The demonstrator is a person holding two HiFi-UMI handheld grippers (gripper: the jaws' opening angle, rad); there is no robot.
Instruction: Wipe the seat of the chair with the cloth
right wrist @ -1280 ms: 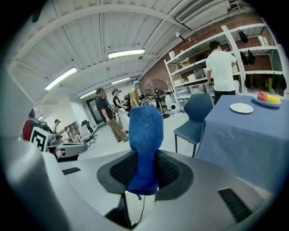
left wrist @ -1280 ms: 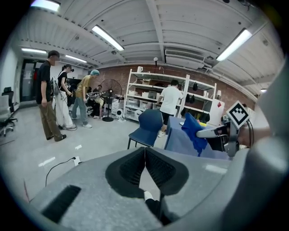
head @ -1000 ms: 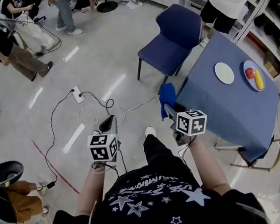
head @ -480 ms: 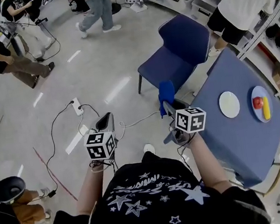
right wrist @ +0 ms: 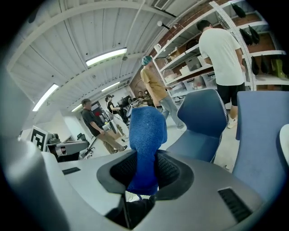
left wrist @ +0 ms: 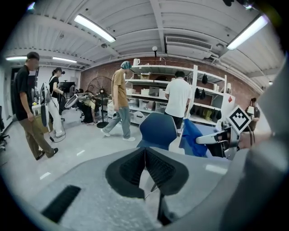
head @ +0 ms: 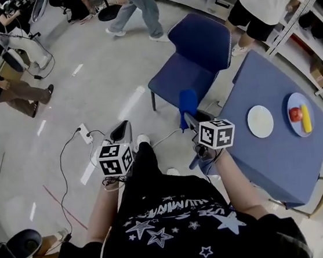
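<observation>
Blue cloth (right wrist: 146,135) clamped in right gripper (right wrist: 145,178); free end projects past jaw tips. Left gripper (left wrist: 145,169): jaws together, nothing between. Chair (head: 200,39) on far side of grippers, left of table (head: 271,161). Seat (head: 179,79) bare, cloth not yet on it.

Step in hand, judged: approach.
- Bring right gripper over seat.
- Lower until free cloth lies flat, not bunched.
- Wipe in overlapping passes, near edge toward backrest.
- Keep jaw tips off seat.
- Chair may slide: brace with left gripper.

The head view looks steeply down; both gripper views face level (sharing the chair (left wrist: 157,131)).
</observation>
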